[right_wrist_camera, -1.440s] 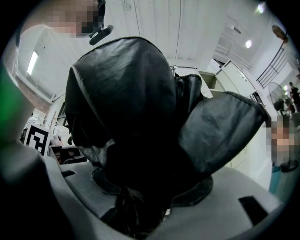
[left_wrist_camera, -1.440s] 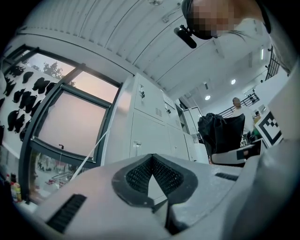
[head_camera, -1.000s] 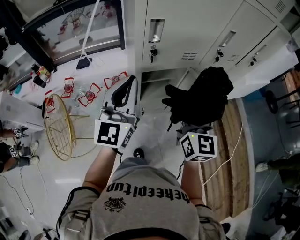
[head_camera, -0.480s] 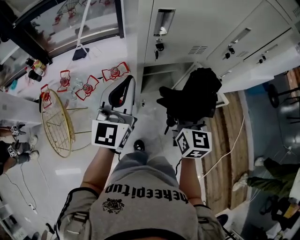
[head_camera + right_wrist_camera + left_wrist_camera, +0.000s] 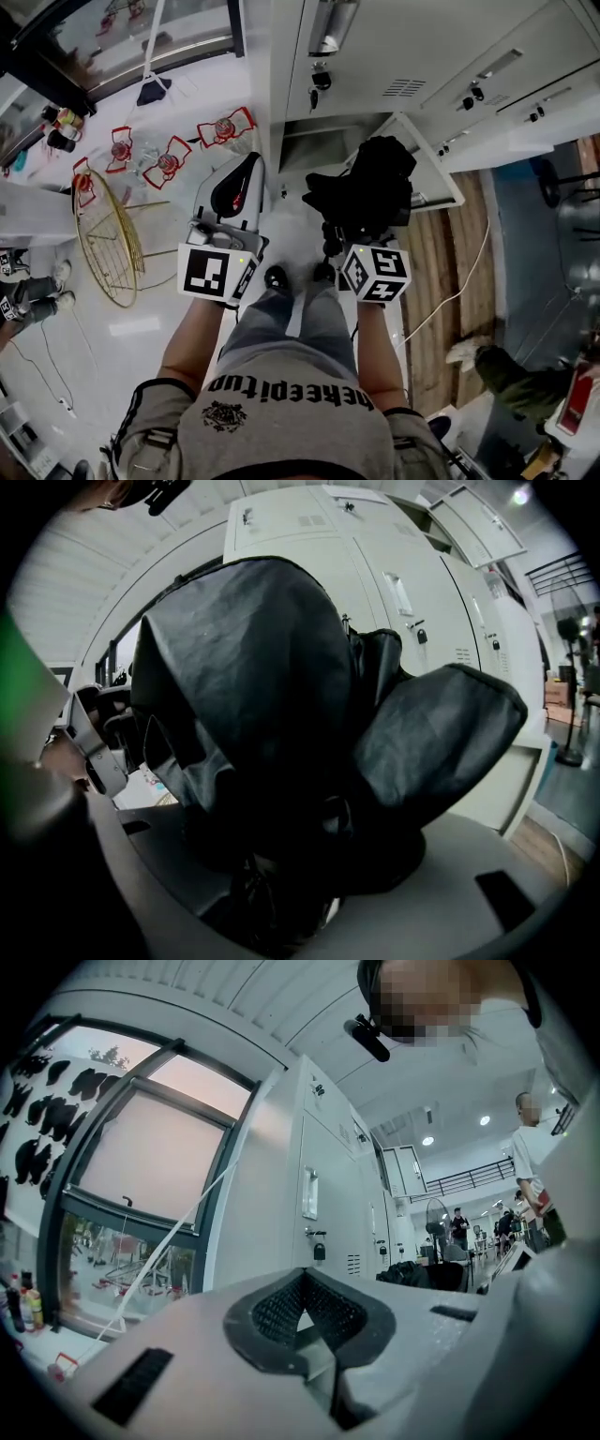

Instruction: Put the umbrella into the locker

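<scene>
From the head view, my right gripper [image 5: 345,234] gripped the bunched black umbrella [image 5: 370,192] just in front of the locker's [image 5: 394,56] open bottom compartment, not inside it. My left gripper [image 5: 246,164] hung beside it.

In the left gripper view, its jaws met with nothing between them (only locker doors beyond).

In the right gripper view, the jaws were clamped on the umbrella's dark folds.

**Low opening, half screened**

The open locker compartment [image 5: 314,145] sat low in the bank, with bare white floor [image 5: 292,220] running up to it between the left gripper [image 5: 246,169] and the right gripper [image 5: 356,239]. Its swung-out door [image 5: 427,173] fenced the right side, closed doors [image 5: 375,47] walled above, and the bunched umbrella [image 5: 370,187] hung just before the opening. A gold wire stand [image 5: 108,239] stood well left.
</scene>
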`<state>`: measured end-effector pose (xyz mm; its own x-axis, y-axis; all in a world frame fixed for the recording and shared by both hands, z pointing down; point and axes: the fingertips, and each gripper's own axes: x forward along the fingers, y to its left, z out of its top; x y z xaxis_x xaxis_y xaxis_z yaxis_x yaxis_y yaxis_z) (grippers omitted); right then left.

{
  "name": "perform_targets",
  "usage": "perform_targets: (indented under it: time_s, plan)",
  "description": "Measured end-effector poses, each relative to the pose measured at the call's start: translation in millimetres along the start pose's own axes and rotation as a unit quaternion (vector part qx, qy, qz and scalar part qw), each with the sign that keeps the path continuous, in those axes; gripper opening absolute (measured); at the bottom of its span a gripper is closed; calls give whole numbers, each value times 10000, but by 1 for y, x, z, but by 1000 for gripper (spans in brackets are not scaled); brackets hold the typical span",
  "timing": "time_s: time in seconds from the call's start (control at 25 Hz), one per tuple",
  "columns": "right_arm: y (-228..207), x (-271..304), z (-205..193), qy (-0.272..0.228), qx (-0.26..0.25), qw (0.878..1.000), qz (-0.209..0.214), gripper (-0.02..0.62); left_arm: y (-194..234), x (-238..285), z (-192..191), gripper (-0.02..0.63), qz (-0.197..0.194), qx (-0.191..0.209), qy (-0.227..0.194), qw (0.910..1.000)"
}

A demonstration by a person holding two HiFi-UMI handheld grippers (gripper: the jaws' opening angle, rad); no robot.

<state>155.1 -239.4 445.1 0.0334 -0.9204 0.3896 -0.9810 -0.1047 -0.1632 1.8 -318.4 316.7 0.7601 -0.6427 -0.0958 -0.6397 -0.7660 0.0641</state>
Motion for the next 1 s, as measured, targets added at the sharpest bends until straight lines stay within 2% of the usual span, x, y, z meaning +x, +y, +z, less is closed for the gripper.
perform_targets:
  time_s: [0.44, 1.0]
  plan:
    - [-19, 42, -62, 948, 207, 9950, 243, 249, -4, -9, -25, 3, 352, -70, 153, 9992]
    - [-37, 94, -89, 1572, -25, 9851, 700, 249, -15, -25, -37, 3, 1070, 71, 216, 9940]
